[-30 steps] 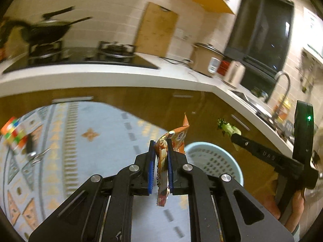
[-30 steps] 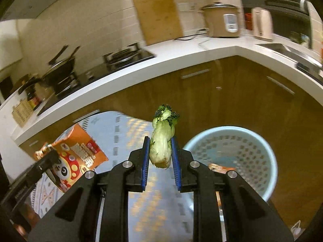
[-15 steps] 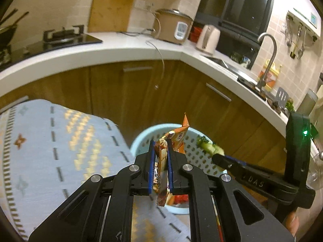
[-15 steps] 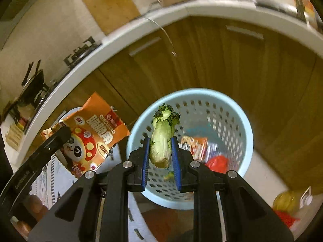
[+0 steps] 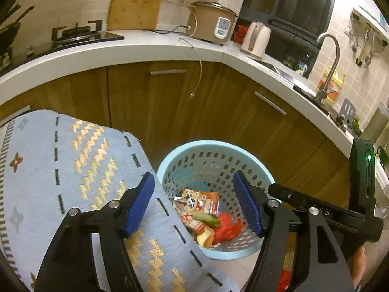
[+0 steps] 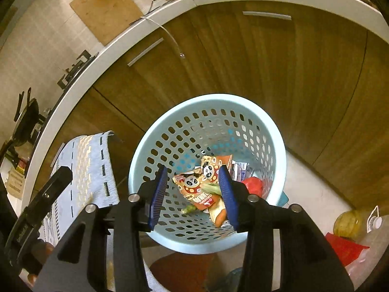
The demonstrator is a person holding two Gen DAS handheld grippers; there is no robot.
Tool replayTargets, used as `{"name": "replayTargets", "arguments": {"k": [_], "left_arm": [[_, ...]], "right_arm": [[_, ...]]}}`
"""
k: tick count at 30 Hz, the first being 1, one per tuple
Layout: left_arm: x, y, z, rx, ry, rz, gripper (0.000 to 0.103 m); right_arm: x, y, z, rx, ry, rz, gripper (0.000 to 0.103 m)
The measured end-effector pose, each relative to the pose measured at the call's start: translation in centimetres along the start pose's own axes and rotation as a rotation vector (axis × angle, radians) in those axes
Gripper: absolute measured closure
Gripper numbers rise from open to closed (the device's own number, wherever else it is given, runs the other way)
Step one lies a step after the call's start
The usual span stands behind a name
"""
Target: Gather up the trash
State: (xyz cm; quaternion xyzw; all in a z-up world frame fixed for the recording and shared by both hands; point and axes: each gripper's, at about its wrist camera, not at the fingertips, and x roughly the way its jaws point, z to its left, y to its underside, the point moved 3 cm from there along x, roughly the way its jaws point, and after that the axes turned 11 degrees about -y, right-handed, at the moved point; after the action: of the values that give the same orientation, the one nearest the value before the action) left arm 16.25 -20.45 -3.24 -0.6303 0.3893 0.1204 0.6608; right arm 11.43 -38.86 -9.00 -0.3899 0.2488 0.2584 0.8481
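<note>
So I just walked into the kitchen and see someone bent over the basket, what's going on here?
A person is collecting trash with a handheld tool in each hand. Both hover over the light blue basket, jaws opening with nothing between them: left tool, right tool. The panda snack bag and the leafy vegetable lie inside on other wrappers. Beside the basket is a blue patterned rug.

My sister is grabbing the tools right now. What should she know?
Left tool: jaws opening, nothing between them.
Right tool: jaws opening, nothing between them.
Both hang over the blue basket beside the rug.
Done: the panda snack bag and the green vegetable lie in the basket with other wrappers.
Left: nothing more to pick up shows on the rug here; look around for more trash.
</note>
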Motion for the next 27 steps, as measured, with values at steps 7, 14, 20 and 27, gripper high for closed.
{"name": "replayTargets", "arguments": {"k": [7,14,20,27], "left_arm": [[-3.9,1.1,1.0,0.014,-0.054,-0.080,0.020],[-8.7,3.4,3.5,0.001,-0.219,-0.213,0.012],[-11.0,5.8,6.0,-0.027,-0.343,-0.306,0.008],[-10.9,7.6,5.3,0.036,-0.334,-0.348,0.008]], "right_arm": [[-1.9,0.9,4.1,-0.131,0.005,-0.044,0.061],[-5.8,2.9,9.7,-0.320,0.062,-0.181,0.044],[-8.1,5.0,12.3,-0.418,0.096,-0.305,0.039],[-9.2,7.5,13.0,-0.436,0.148,-0.367,0.038]]}}
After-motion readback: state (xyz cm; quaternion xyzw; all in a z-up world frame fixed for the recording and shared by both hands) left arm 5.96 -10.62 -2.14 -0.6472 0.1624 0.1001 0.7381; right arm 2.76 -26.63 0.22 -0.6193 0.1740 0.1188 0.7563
